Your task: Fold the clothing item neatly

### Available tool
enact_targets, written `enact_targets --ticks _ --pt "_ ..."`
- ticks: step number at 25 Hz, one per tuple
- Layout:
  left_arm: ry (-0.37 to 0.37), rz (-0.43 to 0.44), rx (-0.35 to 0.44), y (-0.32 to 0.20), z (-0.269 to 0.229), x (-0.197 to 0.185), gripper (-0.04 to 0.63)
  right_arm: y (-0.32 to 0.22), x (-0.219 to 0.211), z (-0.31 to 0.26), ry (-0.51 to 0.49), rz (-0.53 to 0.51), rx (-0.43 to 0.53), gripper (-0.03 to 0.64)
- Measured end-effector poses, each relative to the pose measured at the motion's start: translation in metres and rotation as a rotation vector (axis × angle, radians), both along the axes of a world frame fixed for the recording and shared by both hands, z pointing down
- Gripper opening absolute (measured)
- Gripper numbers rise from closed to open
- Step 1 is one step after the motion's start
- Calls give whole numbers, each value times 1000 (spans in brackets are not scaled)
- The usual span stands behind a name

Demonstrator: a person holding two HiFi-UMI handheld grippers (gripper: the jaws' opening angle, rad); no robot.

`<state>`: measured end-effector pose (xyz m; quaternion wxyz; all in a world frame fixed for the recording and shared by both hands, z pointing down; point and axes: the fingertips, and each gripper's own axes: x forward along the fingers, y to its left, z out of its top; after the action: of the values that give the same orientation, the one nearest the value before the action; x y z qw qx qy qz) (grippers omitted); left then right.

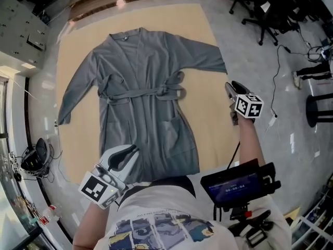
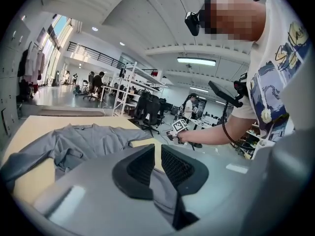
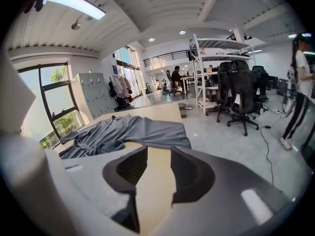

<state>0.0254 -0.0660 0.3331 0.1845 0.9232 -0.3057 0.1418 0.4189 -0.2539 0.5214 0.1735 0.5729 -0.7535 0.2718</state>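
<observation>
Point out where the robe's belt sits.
In the head view the belt crosses the waist of the grey robe lying flat on the tan mat, its ends bunched toward the picture's right.

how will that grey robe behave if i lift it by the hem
Probably floppy: the grey robe lies flat with soft wrinkles, so a hem lifted at one point would likely sag and drape. Its tied belt and long sleeves may trail or shift. It spans most of the tan mat, so probably bulky to carry.
</observation>
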Motion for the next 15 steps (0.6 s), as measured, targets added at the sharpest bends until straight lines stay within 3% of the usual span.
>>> enact_targets --ticks 6,15 --pt "-11 -12 -36 -13 12 6 48 -38 39 31 -51 74 -44 144" --pt "-39 -21 -88 -19 28 10 48 -78 56 66 -202 123 -118 190"
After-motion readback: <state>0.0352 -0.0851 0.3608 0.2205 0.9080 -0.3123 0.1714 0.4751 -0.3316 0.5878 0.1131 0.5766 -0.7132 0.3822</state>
